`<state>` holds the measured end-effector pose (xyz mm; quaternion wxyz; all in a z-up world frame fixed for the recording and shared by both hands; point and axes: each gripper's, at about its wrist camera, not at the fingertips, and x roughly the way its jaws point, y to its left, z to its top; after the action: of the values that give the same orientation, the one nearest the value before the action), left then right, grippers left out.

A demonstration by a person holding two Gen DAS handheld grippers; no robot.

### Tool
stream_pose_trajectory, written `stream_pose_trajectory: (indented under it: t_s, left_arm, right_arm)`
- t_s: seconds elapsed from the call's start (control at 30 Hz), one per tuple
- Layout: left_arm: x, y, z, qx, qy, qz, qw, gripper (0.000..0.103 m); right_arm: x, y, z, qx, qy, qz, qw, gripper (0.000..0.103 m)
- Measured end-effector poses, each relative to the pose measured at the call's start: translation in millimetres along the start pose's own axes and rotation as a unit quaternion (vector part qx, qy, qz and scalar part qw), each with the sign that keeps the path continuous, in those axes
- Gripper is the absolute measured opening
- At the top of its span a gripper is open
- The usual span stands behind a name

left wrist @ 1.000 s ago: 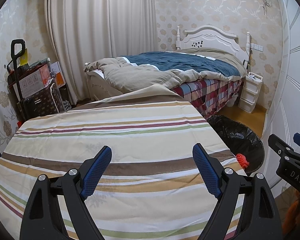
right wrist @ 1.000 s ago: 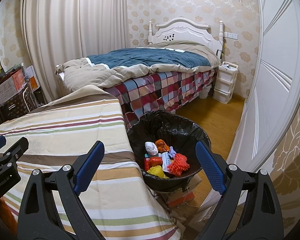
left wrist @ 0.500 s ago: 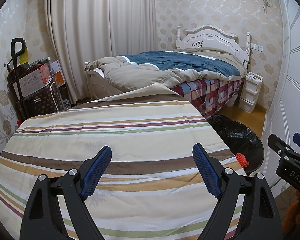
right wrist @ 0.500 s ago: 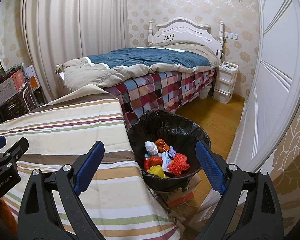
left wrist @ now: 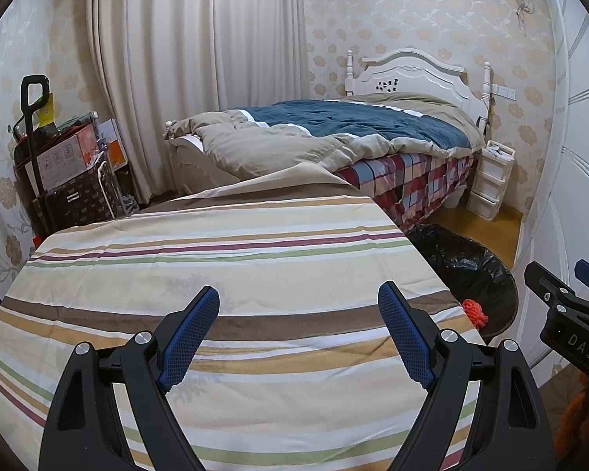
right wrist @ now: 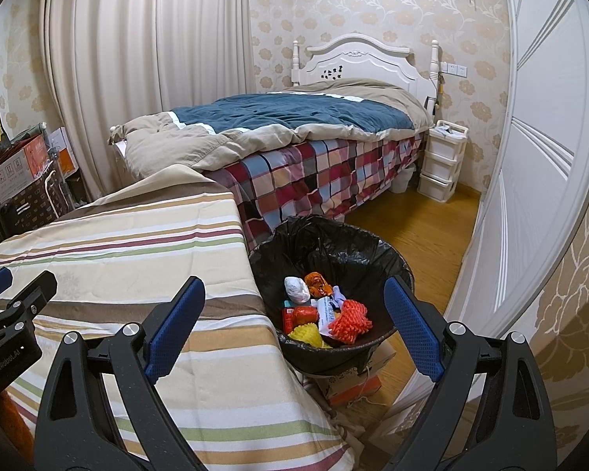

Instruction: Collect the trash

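Both the left tongs (left wrist: 298, 333) and the right tongs (right wrist: 294, 325) hang spread and empty. The collected trash (right wrist: 326, 310) lies in the black-lined round bin (right wrist: 373, 247) just beyond the right tongs; the striped cloth tabletop (left wrist: 216, 243) under them looks bare, so scanning its edges before finishing seems wise.

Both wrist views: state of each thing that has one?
left tool: open, nothing between its fingers
right tool: open, nothing between its fingers
trash bin: lined with a black bag, partly filled with trash
striped tablecloth: bare, no trash on the part shown
bed: unmade, duvet rumpled
curtain: drawn shut
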<state>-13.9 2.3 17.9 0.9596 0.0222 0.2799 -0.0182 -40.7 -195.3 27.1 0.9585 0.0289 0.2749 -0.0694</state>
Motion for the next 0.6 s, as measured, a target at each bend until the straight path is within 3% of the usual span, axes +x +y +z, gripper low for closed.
stream_pose_trajectory:
  t_s: [0.6]
  left_arm:
    - [0.7,-4.6,-4.4,-0.005,-0.003,0.001,1.0,0.083]
  right_arm:
    - [0.0,0.3,0.3,-0.001,0.0,0.0,1.0,0.09]
